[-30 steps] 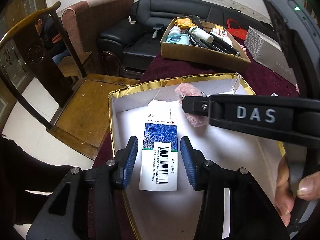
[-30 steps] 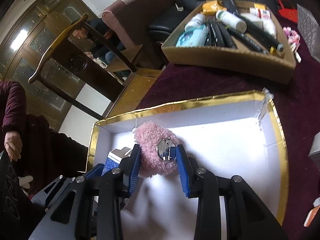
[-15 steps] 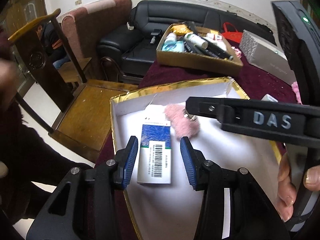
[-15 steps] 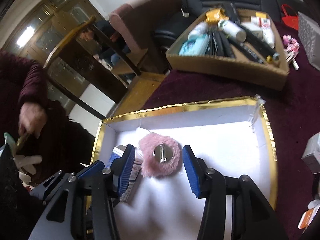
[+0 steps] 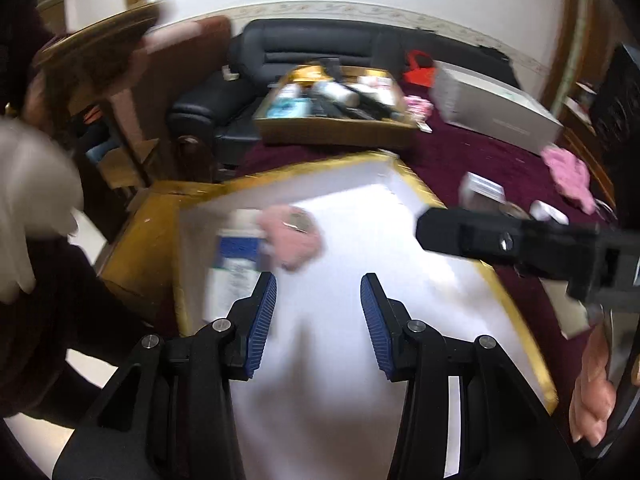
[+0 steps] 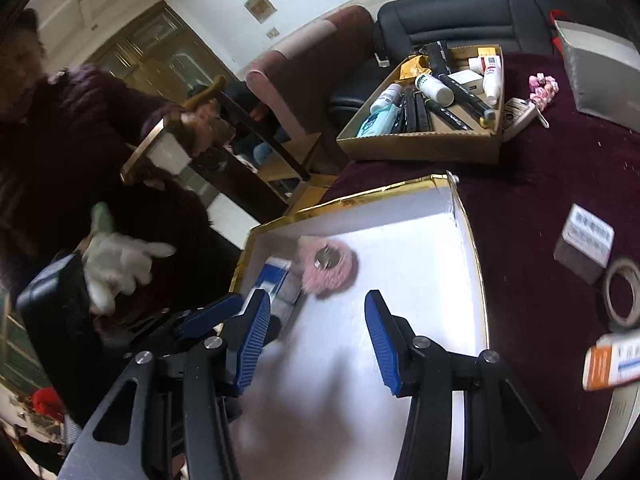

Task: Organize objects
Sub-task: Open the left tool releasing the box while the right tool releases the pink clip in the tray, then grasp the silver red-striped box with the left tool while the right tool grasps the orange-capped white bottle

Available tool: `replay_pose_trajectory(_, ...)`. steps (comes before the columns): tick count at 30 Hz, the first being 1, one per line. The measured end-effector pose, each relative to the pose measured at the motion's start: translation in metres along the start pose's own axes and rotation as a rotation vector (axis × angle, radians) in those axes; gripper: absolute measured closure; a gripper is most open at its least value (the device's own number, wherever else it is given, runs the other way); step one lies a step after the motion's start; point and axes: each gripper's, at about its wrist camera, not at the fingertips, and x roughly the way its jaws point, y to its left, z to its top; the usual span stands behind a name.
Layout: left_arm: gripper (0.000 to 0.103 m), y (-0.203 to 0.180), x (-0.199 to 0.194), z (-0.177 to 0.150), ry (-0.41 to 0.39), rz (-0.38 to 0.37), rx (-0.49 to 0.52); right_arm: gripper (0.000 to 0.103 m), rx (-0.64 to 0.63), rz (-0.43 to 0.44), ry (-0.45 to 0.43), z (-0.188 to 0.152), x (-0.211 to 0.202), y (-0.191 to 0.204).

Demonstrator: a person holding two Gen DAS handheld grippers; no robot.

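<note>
I am pulling both grippers clear of the gold-rimmed box point(image 6: 466, 216); the right gripper point(image 6: 316, 336), jaws just opened, has released the pink furry clip point(image 6: 328, 266). The left gripper point(image 5: 318, 322) is spread and empty, so I am lifting straight to avoid nudging the blue carton point(image 5: 236, 264).

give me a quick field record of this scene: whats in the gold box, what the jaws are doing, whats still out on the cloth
gold box: open, white inside, on maroon cloth
in box: pink fluffy puff with a metal disc on top, beside a blue-and-white carton
left gripper: jaws open, nothing between them
right gripper: jaws have just been opening, nothing between them, the puff lies beyond them
cardboard tray: bottles, tubes, pens
loose on cloth: tape roll, small white box, orange carton
</note>
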Motion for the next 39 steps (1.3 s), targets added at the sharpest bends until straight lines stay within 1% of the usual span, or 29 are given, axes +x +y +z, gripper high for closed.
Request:
replay_pose_trajectory(1, 0.059, -0.009, -0.002, -0.005, -0.001, -0.016, 0.011, 0.054, -0.001, 0.006, -0.009, -0.004, -0.009, -0.001)
replay_pose_trajectory(3, 0.059, -0.032, -0.004, -0.019, 0.014, -0.052, 0.068, 0.054, -0.009, 0.018, -0.035, -0.014, -0.032, -0.007)
replay_pose_trajectory(6, 0.059, -0.063, -0.010, -0.040, -0.023, -0.071, 0.147, 0.054, -0.020, -0.004, -0.090, -0.026, -0.069, -0.017)
replay_pose_trajectory(7, 0.059, -0.074, -0.009, -0.047, -0.045, -0.070, 0.197, 0.054, -0.020, -0.009, -0.108, -0.030, -0.082, -0.023)
replay_pose_trajectory(8, 0.059, -0.081, -0.007, -0.052, -0.062, -0.047, 0.234, 0.053, -0.016, -0.028, -0.126, -0.036, -0.096, -0.030)
replay_pose_trajectory(9, 0.059, -0.086, -0.003, -0.056, -0.065, 0.000, 0.262, 0.053, -0.010, -0.042, -0.137, -0.038, -0.104, -0.035)
replay_pose_trajectory(10, 0.059, -0.086, 0.004, -0.059, -0.047, 0.040, 0.275, 0.053, 0.000, -0.050, -0.150, -0.041, -0.115, -0.042)
replay_pose_trajectory(11, 0.059, -0.084, 0.007, -0.060, -0.034, 0.057, 0.276, 0.052, 0.006, -0.055, -0.158, -0.045, -0.126, -0.048)
replay_pose_trajectory(15, 0.059, -0.054, 0.000, -0.061, -0.042, 0.056, 0.266, 0.051, 0.012, -0.120, -0.192, -0.059, -0.167, -0.073)
replay_pose_trajectory(18, 0.059, -0.022, -0.009, -0.066, -0.041, 0.115, 0.260, 0.050, 0.026, -0.201, -0.201, -0.068, -0.188, -0.098)
replay_pose_trajectory(20, 0.059, -0.009, -0.013, -0.066, -0.043, 0.123, 0.251, 0.049, 0.044, -0.225, -0.204, -0.073, -0.196, -0.112)
replay_pose_trajectory(22, 0.059, -0.004, -0.019, -0.067, -0.058, 0.153, 0.280, 0.049, 0.092, -0.247, -0.218, -0.076, -0.204, -0.134)
replay_pose_trajectory(24, 0.059, -0.004, -0.027, -0.066, -0.074, 0.160, 0.305, 0.049, 0.133, -0.276, -0.239, -0.081, -0.212, -0.153)
replay_pose_trajectory(26, 0.059, -0.008, -0.043, -0.061, -0.114, 0.178, 0.301, 0.049, 0.125, -0.338, -0.237, -0.081, -0.211, -0.166)
replay_pose_trajectory(27, 0.059, -0.011, -0.051, -0.059, -0.131, 0.171, 0.292, 0.049, 0.120, -0.383, -0.232, -0.082, -0.210, -0.172)
replay_pose_trajectory(29, 0.059, -0.022, -0.062, -0.050, -0.130, 0.117, 0.256, 0.049, 0.108, -0.420, -0.218, -0.085, -0.207, -0.186)
replay_pose_trajectory(31, 0.057, -0.042, -0.069, -0.042, -0.113, 0.004, 0.230, 0.049, 0.127, -0.432, -0.207, -0.088, -0.205, -0.201)
replay_pose_trajectory(33, 0.049, -0.075, -0.069, -0.033, -0.079, -0.134, 0.228, 0.049, 0.170, -0.425, -0.211, -0.094, -0.205, -0.217)
replay_pose_trajectory(35, 0.048, -0.106, -0.063, -0.025, -0.056, -0.210, 0.236, 0.049, 0.196, -0.411, -0.225, -0.101, -0.207, -0.227)
replay_pose_trajectory(37, 0.048, -0.144, -0.050, -0.016, 0.002, -0.264, 0.242, 0.049, 0.194, -0.405, -0.252, -0.106, -0.211, -0.231)
replay_pose_trajectory(39, 0.048, -0.176, -0.034, -0.005, 0.049, -0.291, 0.241, 0.049, 0.203, -0.385, -0.279, -0.109, -0.216, -0.237)
